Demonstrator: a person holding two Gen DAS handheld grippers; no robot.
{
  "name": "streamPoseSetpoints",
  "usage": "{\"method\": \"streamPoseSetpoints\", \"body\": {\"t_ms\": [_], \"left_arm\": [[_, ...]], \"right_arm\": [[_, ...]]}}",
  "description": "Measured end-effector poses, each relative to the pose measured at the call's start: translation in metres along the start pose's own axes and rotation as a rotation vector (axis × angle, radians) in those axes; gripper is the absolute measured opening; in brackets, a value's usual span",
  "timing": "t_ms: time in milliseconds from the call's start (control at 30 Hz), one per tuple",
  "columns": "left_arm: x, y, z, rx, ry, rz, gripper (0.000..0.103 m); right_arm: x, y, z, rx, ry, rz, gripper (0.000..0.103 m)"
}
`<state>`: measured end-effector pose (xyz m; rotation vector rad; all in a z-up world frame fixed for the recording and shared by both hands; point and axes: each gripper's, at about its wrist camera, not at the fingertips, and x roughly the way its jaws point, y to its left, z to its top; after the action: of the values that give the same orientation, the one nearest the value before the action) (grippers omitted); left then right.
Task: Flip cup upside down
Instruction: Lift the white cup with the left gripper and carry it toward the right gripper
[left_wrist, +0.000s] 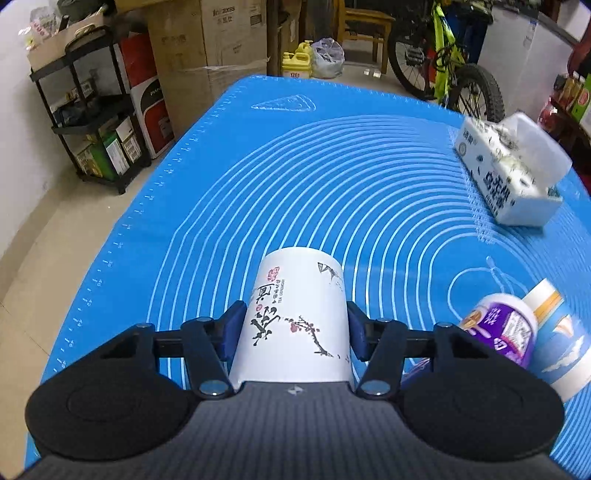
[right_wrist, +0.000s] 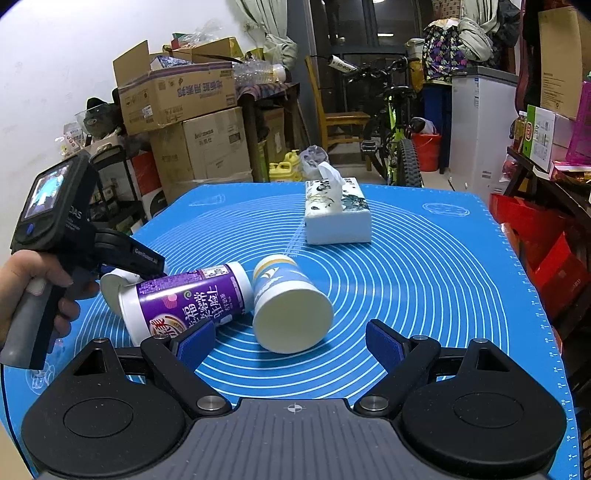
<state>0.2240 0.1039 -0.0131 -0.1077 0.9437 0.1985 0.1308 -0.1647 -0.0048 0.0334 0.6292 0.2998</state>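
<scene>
My left gripper (left_wrist: 291, 326) is shut on a white paper cup with ink plum-blossom print (left_wrist: 295, 314), gripping its sides; the cup lies along the fingers over the blue mat (left_wrist: 332, 166). In the right wrist view that cup (right_wrist: 110, 286) is mostly hidden behind the left gripper body (right_wrist: 74, 236) and a purple cup. My right gripper (right_wrist: 291, 339) is open and empty, just in front of a blue-and-white paper cup (right_wrist: 288, 302) lying on its side. A purple cup (right_wrist: 184, 299) lies on its side beside it.
A tissue box (right_wrist: 338, 210) stands at the far middle of the mat (right_wrist: 443, 277); it also shows in the left wrist view (left_wrist: 509, 170). The purple cup (left_wrist: 502, 325) and blue cup (left_wrist: 561, 332) lie right of my left gripper. Boxes, shelves and a bicycle surround the table.
</scene>
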Motion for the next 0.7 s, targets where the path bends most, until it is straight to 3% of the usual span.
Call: {"method": "streamPoseSetpoints", "body": {"t_ms": [367,567,700], "left_arm": [[-0.061,-0.009,0.004,0.046,-0.141,-0.035,0.058],[-0.104,-0.024,-0.019,0.097,-0.204,-0.085,0.058],[-0.120,-0.040,-0.043,0.140,-0.200,-0.133,0.058]], "right_arm": [[-0.016,0.000,0.002,-0.003,-0.016,-0.006,0.090],[-0.034,0.000,-0.002,-0.010,-0.026,-0.016,0.090],[-0.046,-0.006,-0.009,-0.004,-0.018,-0.033,0.090]]}}
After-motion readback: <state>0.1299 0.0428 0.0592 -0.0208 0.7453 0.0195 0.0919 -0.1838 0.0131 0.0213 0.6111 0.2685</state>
